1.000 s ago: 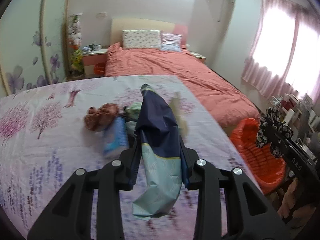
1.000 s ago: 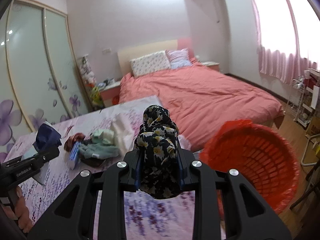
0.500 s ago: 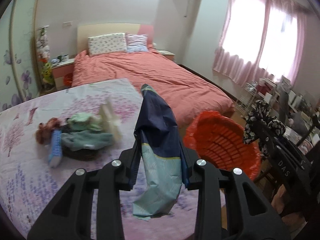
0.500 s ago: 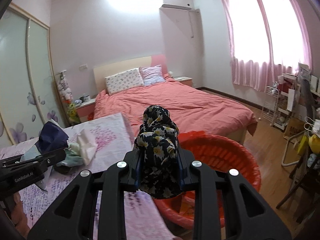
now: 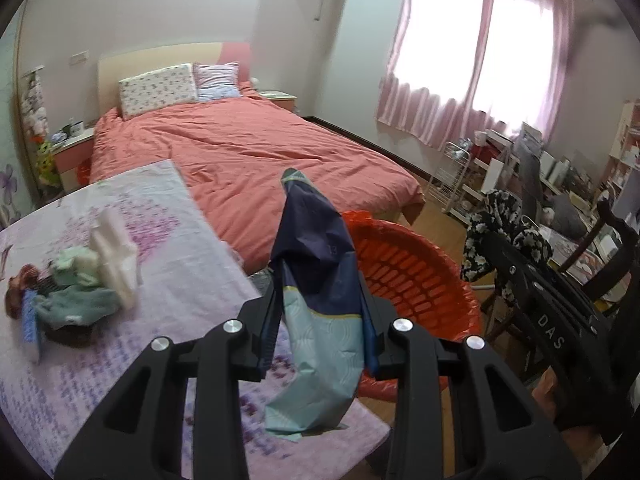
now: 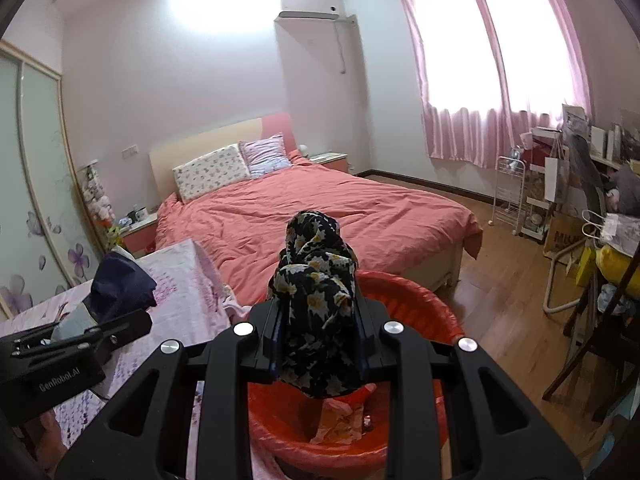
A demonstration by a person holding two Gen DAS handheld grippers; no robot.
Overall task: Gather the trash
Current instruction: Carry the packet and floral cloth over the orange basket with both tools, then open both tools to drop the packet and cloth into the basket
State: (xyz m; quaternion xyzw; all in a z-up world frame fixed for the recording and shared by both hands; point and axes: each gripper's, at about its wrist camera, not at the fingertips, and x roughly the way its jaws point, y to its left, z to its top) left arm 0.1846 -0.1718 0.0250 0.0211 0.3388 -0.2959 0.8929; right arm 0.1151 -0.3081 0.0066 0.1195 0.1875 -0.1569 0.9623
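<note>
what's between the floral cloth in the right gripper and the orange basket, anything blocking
Nothing visible. The floral cloth, clamped in the right gripper, hangs right over the open orange basket, with only some wrappers at its bottom.

Basket (image 5: 416, 276): stood on the floor, right of the counter (image 5: 168, 280)
Bed (image 5: 248, 152): lay behind both
Clothes pile (image 5: 76, 280): sat on the counter's left part

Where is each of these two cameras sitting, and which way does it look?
Left wrist: on the left gripper, looking along its fingers past the navy-and-teal wrapper at the red basket; the right gripper shows.
Right wrist: on the right gripper, looking past the black floral cloth down into the basket; the left gripper shows.
Both share the basket and the pink bed.
</note>
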